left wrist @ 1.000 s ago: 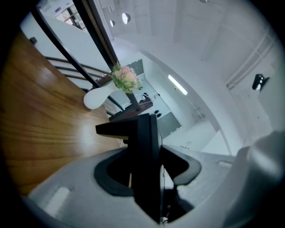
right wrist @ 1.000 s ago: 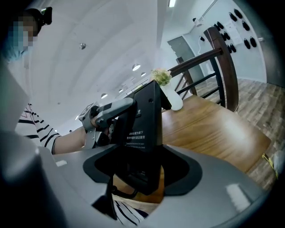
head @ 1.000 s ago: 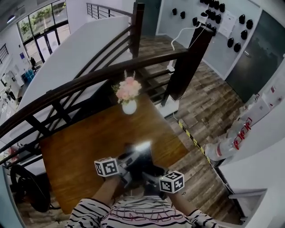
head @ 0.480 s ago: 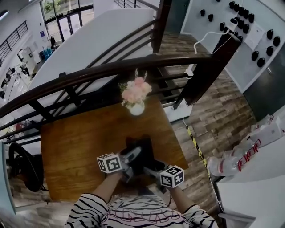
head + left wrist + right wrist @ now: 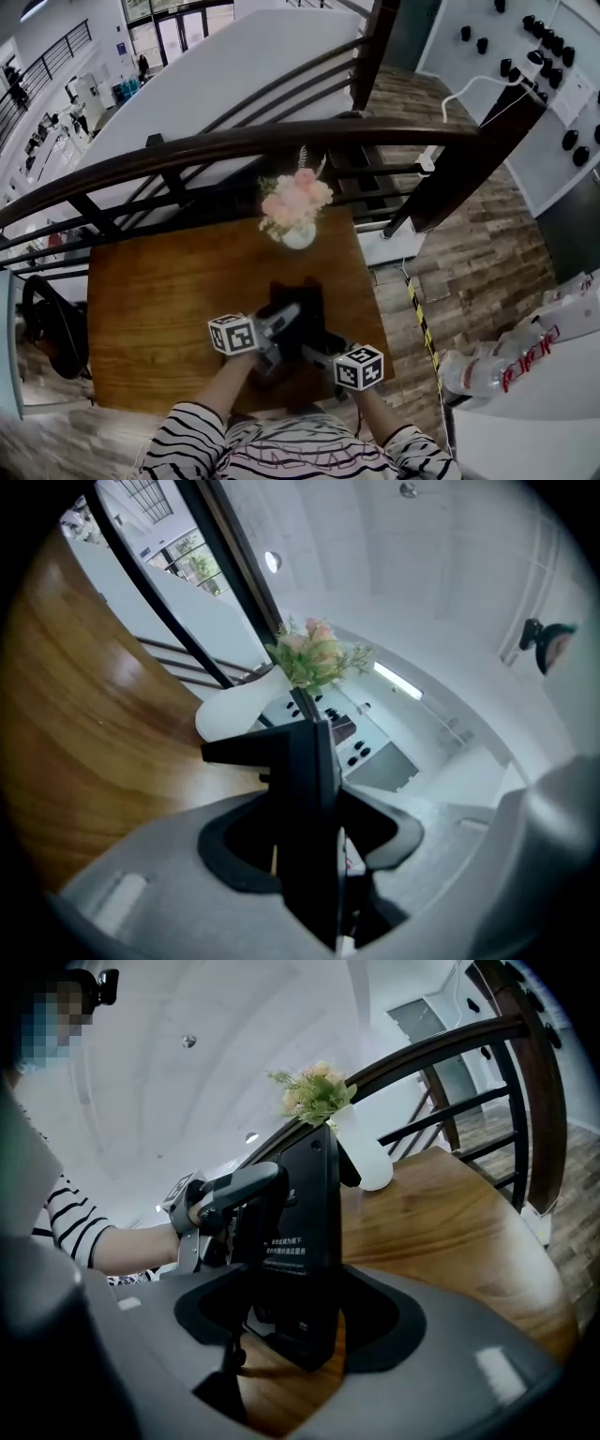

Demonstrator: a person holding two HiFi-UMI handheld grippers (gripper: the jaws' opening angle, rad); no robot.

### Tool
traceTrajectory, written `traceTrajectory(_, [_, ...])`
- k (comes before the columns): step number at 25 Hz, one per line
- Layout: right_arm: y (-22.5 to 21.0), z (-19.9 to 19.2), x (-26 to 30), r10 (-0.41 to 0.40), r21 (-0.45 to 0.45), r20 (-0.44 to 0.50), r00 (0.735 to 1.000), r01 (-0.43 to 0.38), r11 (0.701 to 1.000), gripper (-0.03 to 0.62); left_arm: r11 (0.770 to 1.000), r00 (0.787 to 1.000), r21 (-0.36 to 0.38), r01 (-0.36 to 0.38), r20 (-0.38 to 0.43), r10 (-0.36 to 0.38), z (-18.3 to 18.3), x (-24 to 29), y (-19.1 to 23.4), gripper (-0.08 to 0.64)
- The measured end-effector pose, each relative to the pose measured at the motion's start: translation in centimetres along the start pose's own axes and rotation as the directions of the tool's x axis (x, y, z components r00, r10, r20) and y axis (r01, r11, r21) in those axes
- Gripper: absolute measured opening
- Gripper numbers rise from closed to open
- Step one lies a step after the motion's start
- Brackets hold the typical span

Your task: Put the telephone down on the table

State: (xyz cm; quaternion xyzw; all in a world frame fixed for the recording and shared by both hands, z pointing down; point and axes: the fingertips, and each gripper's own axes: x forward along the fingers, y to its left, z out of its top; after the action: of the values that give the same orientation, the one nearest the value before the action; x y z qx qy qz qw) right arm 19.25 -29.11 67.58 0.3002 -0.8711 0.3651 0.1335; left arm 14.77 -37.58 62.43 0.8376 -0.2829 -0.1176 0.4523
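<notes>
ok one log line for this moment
left gripper: shut on phone | right gripper: shut on phone | phone: over table, short of vase | touchdown: cannot tell

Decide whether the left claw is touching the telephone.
Touching. The left gripper view shows the left claw closed on the telephone, whose thin edge stands gripped between both jaws, off the table.
</notes>
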Motion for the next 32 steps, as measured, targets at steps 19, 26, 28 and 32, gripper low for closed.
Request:
traceTrajectory(19, [-7.3,3.2,5.9,-0.011,0.001,-0.066,0.998,0.011,1.0,0.283,1.0,1.0,-0.019,-0.015,0.017,0.015,3.6,5.1,8.0,0.201])
traceTrajectory(26, [-8.8,3.8,7.3,-0.021,0.03,-0.088,0.996,0.024,0.999,0.282,0.999,1.0,-0.038,-0.013,0.0,0.013,4.3,6.5,9.6,0.201])
traceTrajectory(28, [-8.9,3.8,7.5,-0.025,0.035,-0.095,0.995,0.029,0.999,0.283,0.999,1.0,-0.05,-0.014,-0.006,0.014,4.4,6.5,9.9,0.201])
traceTrajectory(32, [-9.3,3.6,7.9,-0.036,0.044,-0.108,0.994,0.041,0.998,0.283,0.998,1.0,-0.061,-0.017,-0.01,0.017,4.3,6.6,10.8,0.202])
